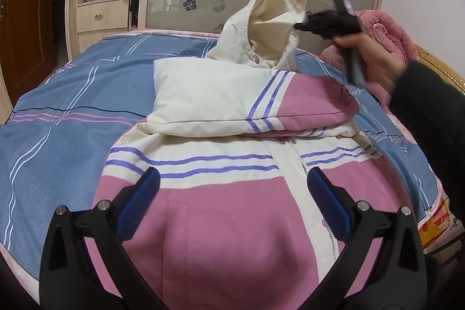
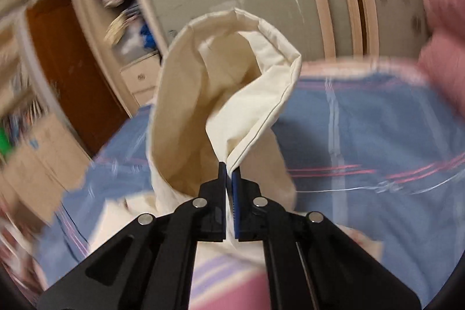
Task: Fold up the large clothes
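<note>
Jacket (image 1: 226,193), pink and cream with purple stripes, lies front-up on the blue plaid bed (image 1: 58,141); both sleeves look already crossed over the chest. Hood (image 1: 270,28) is lifted clear of the bed at the collar end.

Right hand-held gripper (image 2: 229,167): jaws together, clamped on the hood's cream rim, cloth pinched between the blue pads. Right wrist view is smeared, so the hand is likely in fast motion.

Left hand-held gripper (image 1: 232,193): jaws apart, hovering over the jacket's lower front, holding nothing.

Step in hand, as I judge it: lay the hood down flat onto the folded sleeves.
- Carry the rim toward the hem, low and centred over the zip.
- Keep the pinch until the cloth rests flat.
- Left could pin the body so the sleeves don't drag.
</note>
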`<move>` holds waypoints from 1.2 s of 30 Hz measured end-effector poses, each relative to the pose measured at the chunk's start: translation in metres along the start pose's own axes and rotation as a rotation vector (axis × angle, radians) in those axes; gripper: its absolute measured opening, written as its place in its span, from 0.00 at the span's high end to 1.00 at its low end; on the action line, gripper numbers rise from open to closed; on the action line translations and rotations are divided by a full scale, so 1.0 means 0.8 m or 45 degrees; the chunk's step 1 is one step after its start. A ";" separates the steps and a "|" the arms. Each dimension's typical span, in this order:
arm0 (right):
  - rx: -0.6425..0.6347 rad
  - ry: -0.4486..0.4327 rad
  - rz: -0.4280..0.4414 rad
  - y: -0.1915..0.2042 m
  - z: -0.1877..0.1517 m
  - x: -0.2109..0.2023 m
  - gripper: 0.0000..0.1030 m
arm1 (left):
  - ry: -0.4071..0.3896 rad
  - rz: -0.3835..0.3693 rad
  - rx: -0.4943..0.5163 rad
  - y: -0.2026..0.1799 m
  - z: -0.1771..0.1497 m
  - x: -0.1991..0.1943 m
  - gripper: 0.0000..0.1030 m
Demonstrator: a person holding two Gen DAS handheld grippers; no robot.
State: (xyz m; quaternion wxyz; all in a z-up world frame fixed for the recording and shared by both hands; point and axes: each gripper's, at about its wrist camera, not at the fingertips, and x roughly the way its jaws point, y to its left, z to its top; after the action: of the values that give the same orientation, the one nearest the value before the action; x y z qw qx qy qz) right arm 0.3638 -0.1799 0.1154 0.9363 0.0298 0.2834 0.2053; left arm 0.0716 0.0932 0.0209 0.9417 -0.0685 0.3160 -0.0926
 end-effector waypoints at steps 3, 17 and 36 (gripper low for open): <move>-0.289 -0.085 -0.150 0.039 -0.061 -0.054 0.98 | -0.004 -0.006 -0.005 -0.002 0.000 0.001 0.02; -0.182 -0.071 -0.110 0.065 -0.199 -0.127 0.01 | -0.001 -0.005 -0.084 0.004 -0.001 0.017 0.02; 0.766 -0.419 0.294 0.012 -0.285 -0.231 0.01 | -0.119 -0.594 -0.691 0.076 0.173 0.101 0.02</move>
State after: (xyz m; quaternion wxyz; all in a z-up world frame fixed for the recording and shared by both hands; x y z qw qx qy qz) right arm 0.0969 -0.2590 0.0223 0.8893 0.3685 0.1715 0.2097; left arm 0.2268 0.1444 0.0717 0.8562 -0.3906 0.2614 -0.2145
